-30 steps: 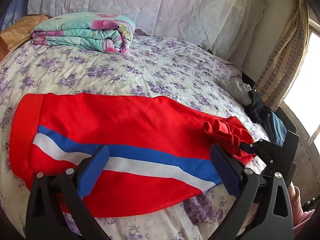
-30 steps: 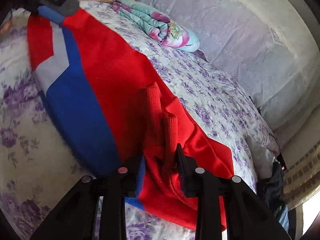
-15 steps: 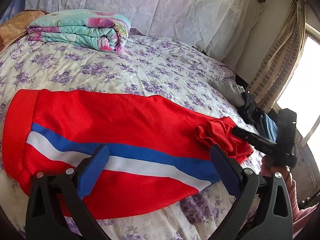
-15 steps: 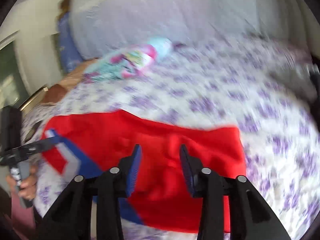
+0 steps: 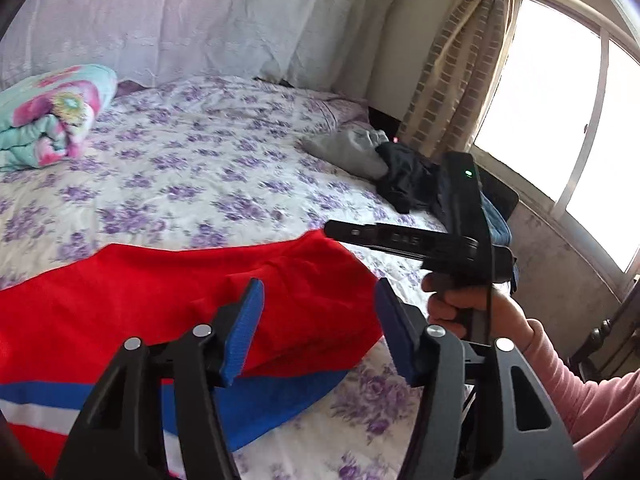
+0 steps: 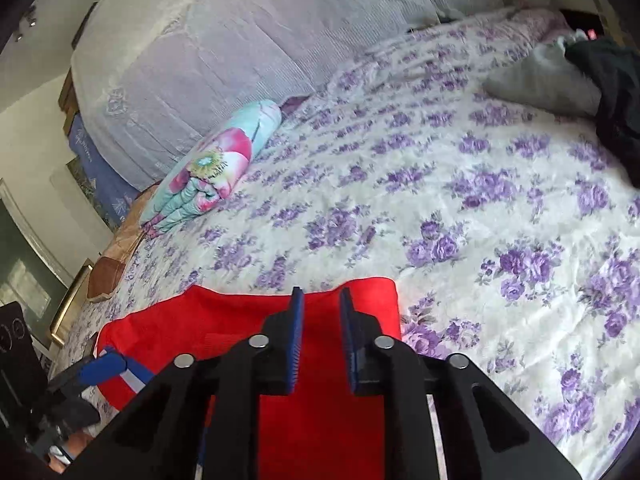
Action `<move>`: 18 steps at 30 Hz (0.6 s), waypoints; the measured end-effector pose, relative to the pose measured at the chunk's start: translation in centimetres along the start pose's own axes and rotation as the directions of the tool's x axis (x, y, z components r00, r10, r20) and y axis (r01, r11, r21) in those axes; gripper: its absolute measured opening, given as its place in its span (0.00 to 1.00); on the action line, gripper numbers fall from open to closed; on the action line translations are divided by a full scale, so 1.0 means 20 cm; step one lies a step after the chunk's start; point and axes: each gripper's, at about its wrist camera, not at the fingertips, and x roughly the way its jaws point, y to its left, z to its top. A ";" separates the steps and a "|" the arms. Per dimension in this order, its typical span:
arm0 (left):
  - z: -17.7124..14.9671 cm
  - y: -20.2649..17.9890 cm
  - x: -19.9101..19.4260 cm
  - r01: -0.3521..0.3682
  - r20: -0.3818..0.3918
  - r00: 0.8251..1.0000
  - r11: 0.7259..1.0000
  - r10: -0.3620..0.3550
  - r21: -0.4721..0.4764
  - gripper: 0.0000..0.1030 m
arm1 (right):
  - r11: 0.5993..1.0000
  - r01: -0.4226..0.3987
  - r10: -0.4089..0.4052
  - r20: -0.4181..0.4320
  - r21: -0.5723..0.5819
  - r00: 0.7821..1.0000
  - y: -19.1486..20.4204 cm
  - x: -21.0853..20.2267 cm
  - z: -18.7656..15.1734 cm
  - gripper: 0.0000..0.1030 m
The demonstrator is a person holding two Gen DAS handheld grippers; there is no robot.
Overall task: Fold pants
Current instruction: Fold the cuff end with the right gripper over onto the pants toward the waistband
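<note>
Red pants (image 5: pixel 160 308) with a blue and white side stripe lie on the flowered bed sheet (image 5: pixel 200 168), leg end folded over into a thicker layer. My left gripper (image 5: pixel 318 320) is open, its blue pads on either side of the folded leg end. My right gripper (image 5: pixel 340 229) shows there from the side at the far corner of the red cloth. In the right wrist view the pants (image 6: pixel 320 420) fill the lower middle. The right gripper (image 6: pixel 320 338) hovers over them with its jaws a little apart and nothing between them. The left gripper's blue pad (image 6: pixel 102 366) shows at the left edge.
A folded flowered quilt (image 5: pixel 48 116) lies at the far left by the white-covered headboard (image 5: pixel 200 20). Grey and black clothes (image 5: pixel 380 160) are piled at the bed's right end near a curtain (image 5: pixel 452 60) and bright window (image 5: pixel 560 120).
The right gripper let go of the bunched cuff and swung round over the leg end. The left gripper moved right along the pants to the leg end and narrowed its opening.
</note>
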 end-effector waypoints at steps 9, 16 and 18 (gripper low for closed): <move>-0.10 0.13 0.35 -0.028 -0.208 0.978 0.996 0.009 -0.088 0.42 | 0.991 -0.108 0.107 0.016 0.082 0.994 -0.10 -0.13 -0.13 0.08; -0.10 0.15 0.35 -0.006 -0.189 0.982 0.994 -0.015 -0.109 0.43 | 1.000 -0.015 0.014 -0.046 -0.013 0.999 -0.10 -0.20 -0.46 0.04; -0.10 0.14 0.35 -0.014 -0.187 0.982 0.995 -0.004 -0.095 0.43 | 1.000 -0.010 0.011 -0.056 0.012 0.998 -0.10 -0.24 -0.44 0.06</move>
